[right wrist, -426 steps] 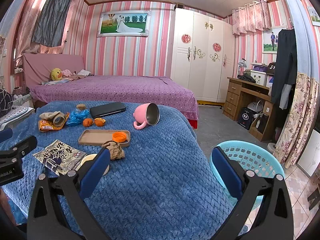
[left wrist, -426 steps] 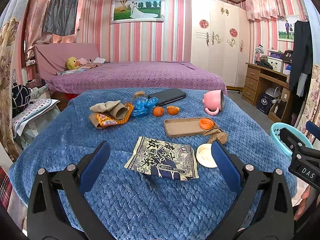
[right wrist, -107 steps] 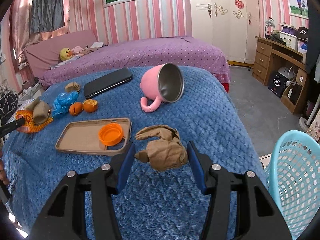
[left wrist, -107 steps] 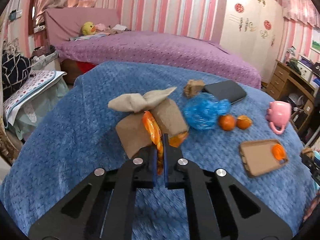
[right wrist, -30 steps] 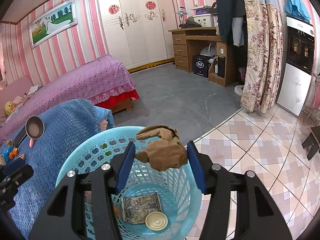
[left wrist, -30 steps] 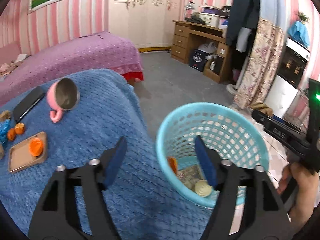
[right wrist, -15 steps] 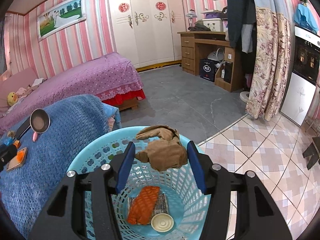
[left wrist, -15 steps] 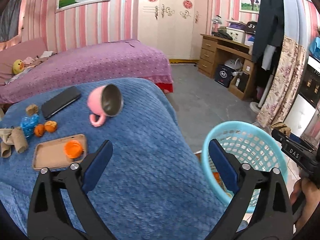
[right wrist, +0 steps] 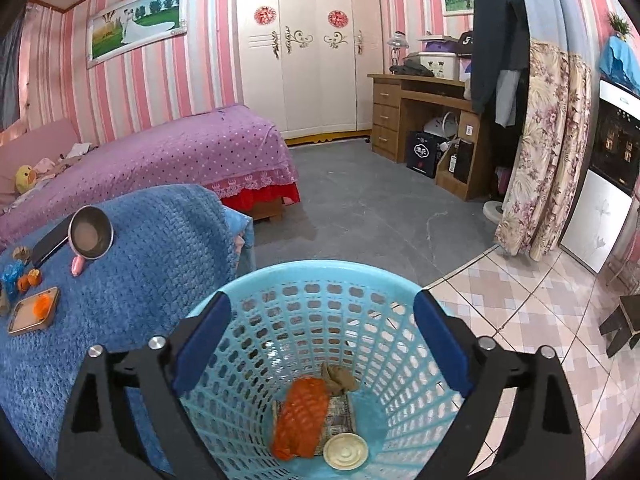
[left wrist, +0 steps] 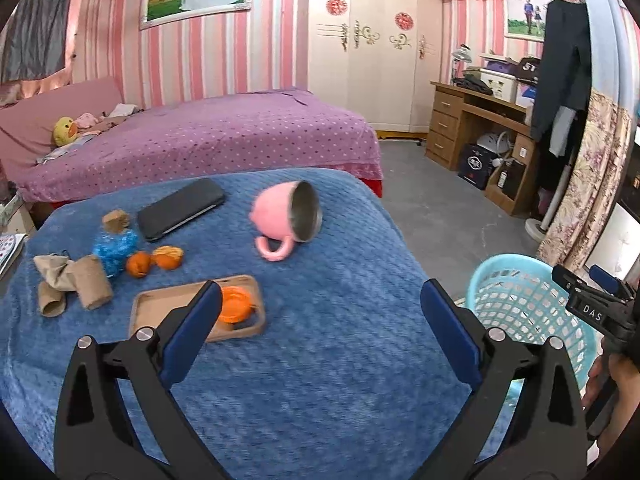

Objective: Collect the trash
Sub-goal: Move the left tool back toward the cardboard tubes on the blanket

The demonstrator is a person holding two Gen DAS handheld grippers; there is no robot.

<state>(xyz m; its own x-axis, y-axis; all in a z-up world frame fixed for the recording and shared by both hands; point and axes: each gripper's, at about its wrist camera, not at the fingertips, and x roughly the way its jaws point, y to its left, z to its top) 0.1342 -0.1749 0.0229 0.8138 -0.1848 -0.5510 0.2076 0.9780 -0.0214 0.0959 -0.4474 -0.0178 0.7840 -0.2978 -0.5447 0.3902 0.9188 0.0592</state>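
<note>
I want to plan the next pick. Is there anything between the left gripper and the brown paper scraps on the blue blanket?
Nothing visible blocks it. The left gripper is open and empty above the blue blanket. The brown paper scraps lie uncovered far to its left. The tan tray with the orange lid lies near that path, but flat.

Brown wad (right wrist: 339, 377) now in basket (right wrist: 280, 276)

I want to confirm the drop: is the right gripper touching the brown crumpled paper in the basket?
Apart. The right wrist view shows the right gripper, just opened and empty, above the brown crumpled paper lying low in the basket.
</note>
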